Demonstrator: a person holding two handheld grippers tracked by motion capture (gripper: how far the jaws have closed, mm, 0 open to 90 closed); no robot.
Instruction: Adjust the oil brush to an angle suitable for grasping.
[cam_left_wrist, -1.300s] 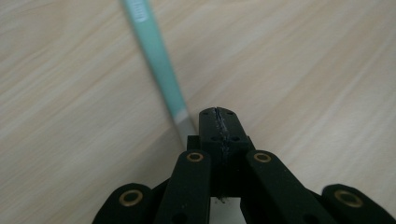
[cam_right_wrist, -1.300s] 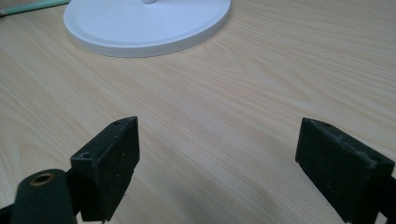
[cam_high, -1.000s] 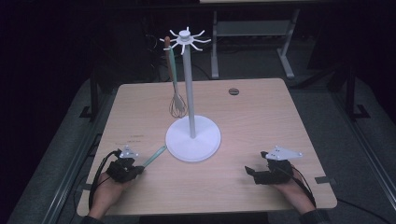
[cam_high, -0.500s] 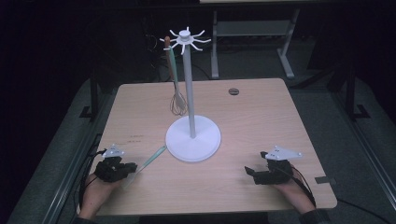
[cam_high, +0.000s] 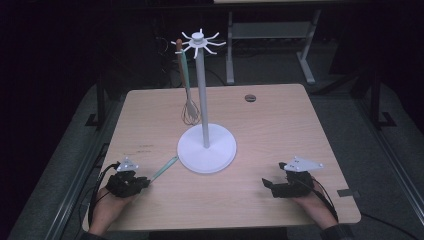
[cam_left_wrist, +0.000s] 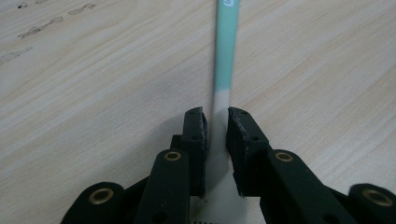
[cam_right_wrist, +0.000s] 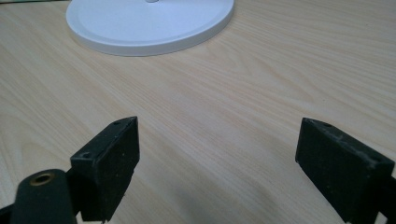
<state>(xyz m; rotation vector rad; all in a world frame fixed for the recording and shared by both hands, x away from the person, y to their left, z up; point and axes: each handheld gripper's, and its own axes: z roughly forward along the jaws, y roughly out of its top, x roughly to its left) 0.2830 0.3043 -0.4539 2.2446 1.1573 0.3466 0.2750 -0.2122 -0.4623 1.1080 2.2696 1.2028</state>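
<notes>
Left gripper (cam_left_wrist: 215, 122) jaws just eased apart, narrow gap, mint-handled utensil (cam_left_wrist: 225, 51) lying between them.
I'm seeing the left hand (cam_high: 107, 212) resting low at the table's (cam_high: 280, 120) near left edge, gripper pointing toward the white stand (cam_high: 206, 148); the handle is running from the jaws toward its base, pads looking just clear of it. Right gripper (cam_right_wrist: 217, 154) is sitting wide open, flat, facing the base.

Dim lab or test room, bare wooden table (cam_high: 280, 125), metal desk frame (cam_high: 270, 35) behind, grey carpeted floor (cam_high: 380, 150)
</notes>
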